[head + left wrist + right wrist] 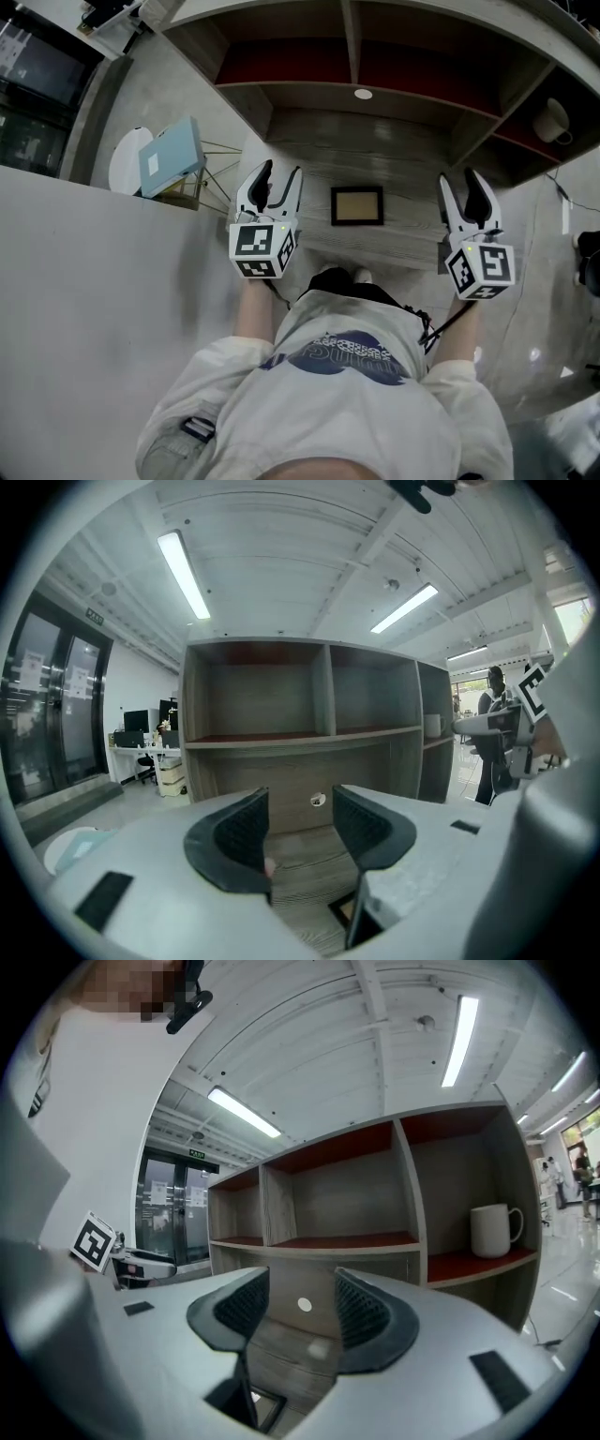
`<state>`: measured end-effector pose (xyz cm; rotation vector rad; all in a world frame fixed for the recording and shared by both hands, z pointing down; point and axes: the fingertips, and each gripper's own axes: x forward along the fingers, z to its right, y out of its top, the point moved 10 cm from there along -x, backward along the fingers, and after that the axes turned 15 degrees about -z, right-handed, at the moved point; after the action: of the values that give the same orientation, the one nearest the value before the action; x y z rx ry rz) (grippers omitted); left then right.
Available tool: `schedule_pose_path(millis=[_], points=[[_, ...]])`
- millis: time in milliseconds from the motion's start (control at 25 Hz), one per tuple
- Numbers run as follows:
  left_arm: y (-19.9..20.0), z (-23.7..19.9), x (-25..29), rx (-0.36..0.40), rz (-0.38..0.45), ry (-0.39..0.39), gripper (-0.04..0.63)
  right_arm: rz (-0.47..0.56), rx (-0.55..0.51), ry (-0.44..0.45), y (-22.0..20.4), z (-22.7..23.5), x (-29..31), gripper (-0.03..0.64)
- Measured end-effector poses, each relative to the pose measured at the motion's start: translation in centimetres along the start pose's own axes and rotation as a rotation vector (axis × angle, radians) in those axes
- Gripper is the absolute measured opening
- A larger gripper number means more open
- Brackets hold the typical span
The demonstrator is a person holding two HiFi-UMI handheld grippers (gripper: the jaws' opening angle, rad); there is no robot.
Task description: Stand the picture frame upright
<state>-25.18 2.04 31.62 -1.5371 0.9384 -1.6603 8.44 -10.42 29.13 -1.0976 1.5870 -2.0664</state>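
A dark-framed picture frame (357,205) with a tan middle lies flat on the wooden desk surface (394,155), between my two grippers. My left gripper (280,182) hovers to its left, open and empty. On the frame's right, my right gripper (466,191) is also open with nothing in it. In the left gripper view only a corner of the frame (345,910) peeks out below the left gripper (300,829). The right gripper view catches a corner of the frame (262,1407) under the right gripper (302,1309).
The desk sits under a shelf unit (356,56) with red-lined compartments. A white mug (494,1229) stands in the right-hand compartment. A light blue box (171,157) rests on a wire stand to the left. A white wall (103,281) runs along my left side.
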Motion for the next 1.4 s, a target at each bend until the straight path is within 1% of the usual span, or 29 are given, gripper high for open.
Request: schedule_pose_path(millis=[80,320,400,480,680,800,880,1000,1120,1240,1400], points=[[-0.6,-1.0,0.2,-0.009,-0.018,-0.01,0.213,-0.023,-0.005,0.005,-0.2,-0.7,1.0,0.213],[-1.6,-3.0,2.1,-0.021,-0.092,-0.057,0.216,-0.102,0.008,0.007,-1.2,-2.5,3.8,0.213],[-2.3,-3.3,2.8,-0.024,-0.127,-0.076,0.215,-0.137,-0.002,0.011,-1.8,-3.1,4.7,0.213],[-3.5,-3.2,3.6,-0.03,-0.169,-0.098,0.216,-0.168,0.01,0.021,-2.7,-3.5,5.6,0.212],[-7.3,-2.8,5.9,-0.022,-0.288,-0.129,0.216,-0.257,0.111,0.063,-6.3,-3.7,8.1,0.204],[-10.0,-2.2,7.6,-0.086,-0.351,-0.175,0.215,-0.304,0.17,0.082,-8.5,-3.7,9.1,0.199],[-11.6,-1.7,8.6,-0.131,-0.388,-0.202,0.216,-0.333,0.189,0.083,-9.9,-3.8,9.6,0.195],[-13.5,-0.6,9.9,-0.158,-0.43,-0.228,0.216,-0.39,0.195,0.084,-12.4,-3.9,10.6,0.189],[-14.9,0.5,10.8,-0.166,-0.462,-0.244,0.216,-0.433,0.236,0.091,-14.8,-3.8,11.3,0.184],[-16.3,1.1,11.4,-0.182,-0.491,-0.251,0.216,-0.477,0.249,0.089,-16.9,-4.0,12.1,0.177],[-17.9,1.9,12.5,-0.177,-0.531,-0.248,0.216,-0.509,0.278,0.096,-19.0,-3.8,13.2,0.169]])
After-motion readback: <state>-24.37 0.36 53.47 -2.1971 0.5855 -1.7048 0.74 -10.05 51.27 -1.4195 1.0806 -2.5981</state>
